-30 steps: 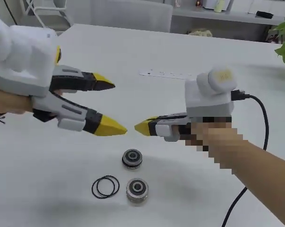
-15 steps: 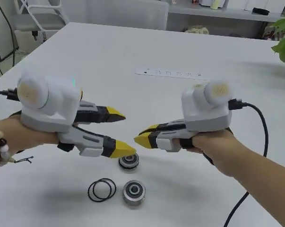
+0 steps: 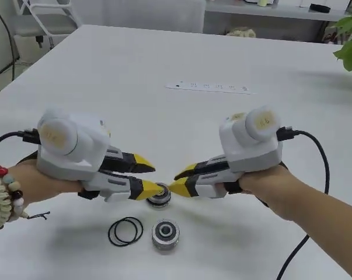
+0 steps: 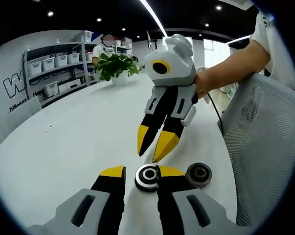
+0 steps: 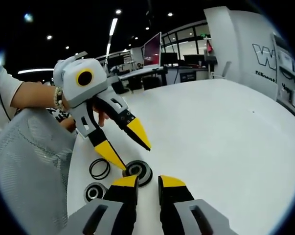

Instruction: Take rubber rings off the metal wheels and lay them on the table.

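Observation:
Two metal wheels lie on the white table (image 3: 234,116). The farther wheel (image 3: 159,200) still wears black rubber; the nearer wheel (image 3: 165,231) sits beside two loose rubber rings (image 3: 127,231). My left gripper (image 3: 150,178) is open, its lower tip touching the farther wheel. In the left gripper view that wheel (image 4: 148,177) lies between the yellow tips of the left gripper (image 4: 141,171), with the other wheel (image 4: 198,175) to its right. My right gripper (image 3: 179,181) faces it, slightly open, just right of the wheel. The right gripper view shows the wheel (image 5: 138,171) ahead of the right gripper (image 5: 148,181).
A white power strip (image 3: 211,88) lies farther back on the table. A black cable (image 3: 319,175) trails from the right gripper. A green plant (image 3: 348,49) stands at the far right. Chairs and shelves stand beyond the table's far edge.
Both grippers have come down and closed in on the farther wheel from either side. The left gripper's lower tip now touches it. The wheels and rings have not moved.

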`<state>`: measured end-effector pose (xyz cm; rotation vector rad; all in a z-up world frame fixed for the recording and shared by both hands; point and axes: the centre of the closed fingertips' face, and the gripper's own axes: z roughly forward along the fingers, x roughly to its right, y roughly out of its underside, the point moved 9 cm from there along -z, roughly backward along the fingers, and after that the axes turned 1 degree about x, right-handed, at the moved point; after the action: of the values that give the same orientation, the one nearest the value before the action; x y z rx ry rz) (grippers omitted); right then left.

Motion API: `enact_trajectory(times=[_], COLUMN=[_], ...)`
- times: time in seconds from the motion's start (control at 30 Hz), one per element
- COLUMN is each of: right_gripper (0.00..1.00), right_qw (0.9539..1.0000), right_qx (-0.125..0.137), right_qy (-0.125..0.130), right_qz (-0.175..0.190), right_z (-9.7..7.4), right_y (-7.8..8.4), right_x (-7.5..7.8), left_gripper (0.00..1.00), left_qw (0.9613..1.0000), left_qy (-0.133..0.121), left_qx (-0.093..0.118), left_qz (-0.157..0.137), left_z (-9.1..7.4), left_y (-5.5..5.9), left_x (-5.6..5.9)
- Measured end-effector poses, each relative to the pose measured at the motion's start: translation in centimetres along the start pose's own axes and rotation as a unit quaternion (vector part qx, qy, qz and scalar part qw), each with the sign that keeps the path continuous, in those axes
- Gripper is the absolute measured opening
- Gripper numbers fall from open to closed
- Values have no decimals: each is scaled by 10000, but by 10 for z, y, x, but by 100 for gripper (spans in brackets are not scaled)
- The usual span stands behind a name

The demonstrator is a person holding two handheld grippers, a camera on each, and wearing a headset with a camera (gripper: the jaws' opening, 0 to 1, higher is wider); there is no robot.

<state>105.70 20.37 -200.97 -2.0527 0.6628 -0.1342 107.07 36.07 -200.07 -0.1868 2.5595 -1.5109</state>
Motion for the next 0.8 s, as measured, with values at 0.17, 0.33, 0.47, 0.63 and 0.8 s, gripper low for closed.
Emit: enact_trajectory(times=[0.17,0.33,0.47,0.63,0.8], right_gripper=[18,20,21,23,27], right_qw=[9998,9995,9991,9986,9985], right_qx=[-121,-193,-236,-308,-285], right_qy=[-81,-161,-206,-198,-138], right_qz=[-101,-204,-274,-373,-437], right_z=[2,4,4,8,15], right_y=[4,5,6,8,8], right_x=[-2,-6,-7,-9,-12], left_gripper=[18,15,9,7,7], left_qw=[9999,9997,9997,9997,9998], left_qy=[120,120,147,148,137], left_qx=[-111,-206,-205,-189,-154], left_qz=[-2,14,47,-31,-62], left_z=[4,7,8,8,9], left_y=[5,8,9,10,10], left_x=[4,5,6,7,7])
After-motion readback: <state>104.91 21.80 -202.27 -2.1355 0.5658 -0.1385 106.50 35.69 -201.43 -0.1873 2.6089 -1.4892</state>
